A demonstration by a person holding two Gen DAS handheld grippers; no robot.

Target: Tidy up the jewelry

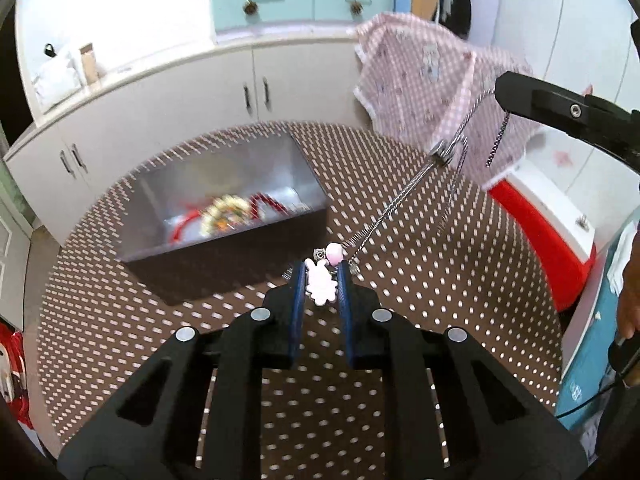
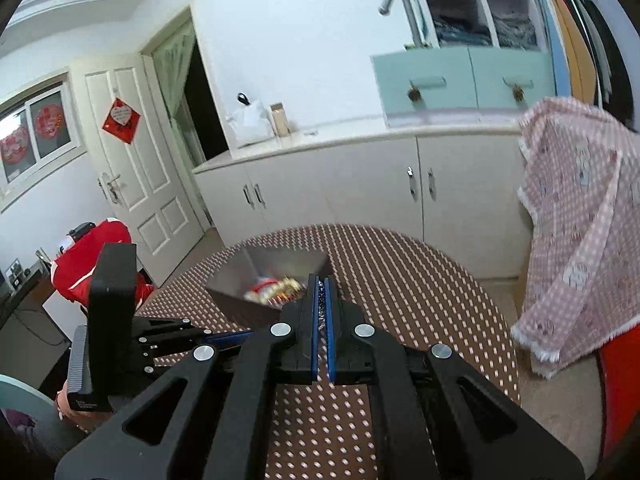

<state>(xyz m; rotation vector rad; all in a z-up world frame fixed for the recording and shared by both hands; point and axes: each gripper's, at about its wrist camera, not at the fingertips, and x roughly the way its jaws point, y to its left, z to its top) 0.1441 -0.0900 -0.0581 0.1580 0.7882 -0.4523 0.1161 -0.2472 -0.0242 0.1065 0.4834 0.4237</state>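
From the left wrist camera, the left gripper [image 1: 320, 284] sits low in the middle of the view, its blue pads drawn in narrow around a pale pink rabbit-shaped pendant [image 1: 320, 286], which lies between them; whether the pads actually press on it is hard to tell, though they look to be touching its sides. Just past the pendant is a round pink bead [image 1: 334, 253], and from there a silver chain [image 1: 404, 196] runs up and to the right, taut, through a small metal slider [image 1: 440, 156] to the right gripper [image 1: 505, 98], which enters from the right edge and pinches the chain's far end, with a loose dark tail of chain hanging below it. To the left, farther off on the brown dotted tabletop [image 1: 420, 320], stands an open grey box [image 1: 224, 200] holding red bangles and a beaded piece, blurred. A pink checked cloth [image 1: 420, 80] hangs at the far right.

From the right wrist camera, the right gripper [image 2: 321, 292] is fully closed, its blue pads nipping a thin strand of the chain [image 2: 320, 320] seen in the slit between them. The grey box [image 2: 268, 276] lies just beyond the fingertips on the tabletop [image 2: 420, 300]. The left gripper's body [image 2: 112, 320] stands at the near left. The checked cloth [image 2: 580, 220] drapes at the right.
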